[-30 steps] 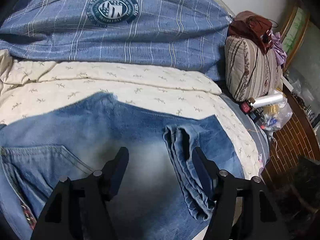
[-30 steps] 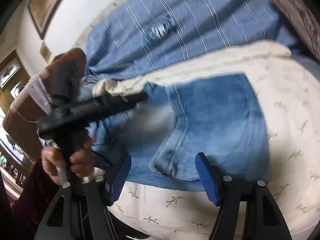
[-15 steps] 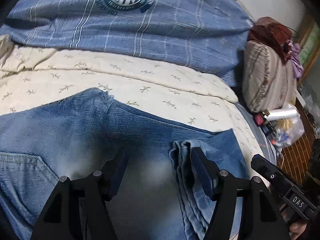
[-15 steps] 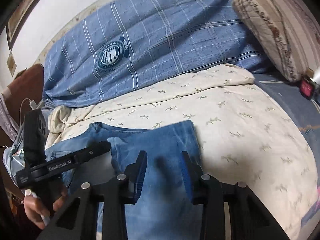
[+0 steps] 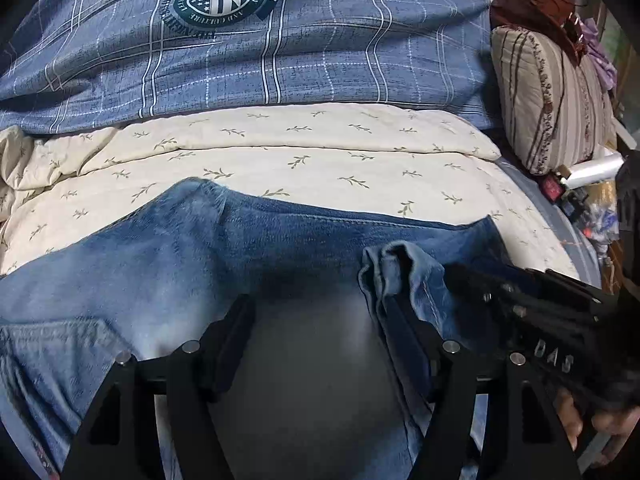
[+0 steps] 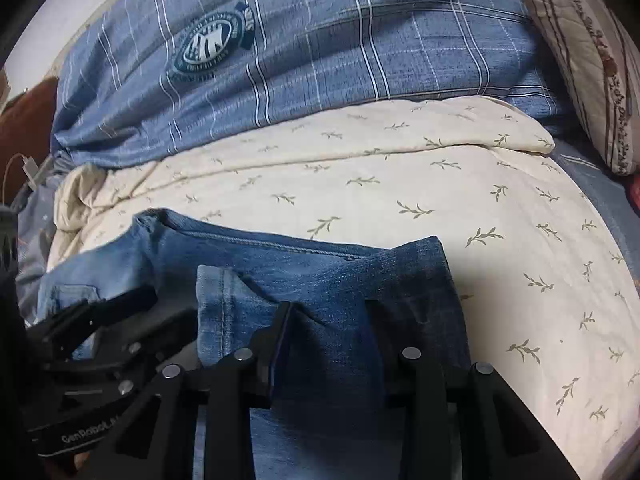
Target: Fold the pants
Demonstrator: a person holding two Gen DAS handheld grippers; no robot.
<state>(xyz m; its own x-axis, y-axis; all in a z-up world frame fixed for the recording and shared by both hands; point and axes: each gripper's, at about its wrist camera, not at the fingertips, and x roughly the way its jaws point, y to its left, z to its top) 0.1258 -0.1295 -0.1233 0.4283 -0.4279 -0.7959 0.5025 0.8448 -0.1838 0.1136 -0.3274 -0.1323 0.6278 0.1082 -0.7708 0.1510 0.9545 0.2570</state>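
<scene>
Blue jeans [image 5: 200, 248] lie folded across a cream bedspread [image 5: 320, 160]. The leg hems [image 5: 400, 264] are doubled back on top near their right end. My left gripper [image 5: 318, 320] stands open low over the pale faded denim, its right finger beside the hem roll. My right gripper [image 6: 328, 324] has its jaws set narrow but open over the folded right end of the jeans [image 6: 280, 256], with dark denim lying between the fingers and the hem [image 6: 216, 300] just left of them. Each gripper shows in the other's view, the right gripper [image 5: 520, 308] and the left gripper [image 6: 100, 332].
A blue plaid duvet [image 5: 320, 60] is heaped behind the jeans. A striped pillow [image 5: 552, 100] stands at the right with clothes piled on it. A clear roll [image 5: 592, 168] and small clutter lie beyond the bed's right edge. A hand [image 5: 600, 424] holds the right gripper.
The right gripper narrowed its jaws and swung in over the right end of the jeans, entering the left wrist view. The left gripper crept a little closer to the denim.
</scene>
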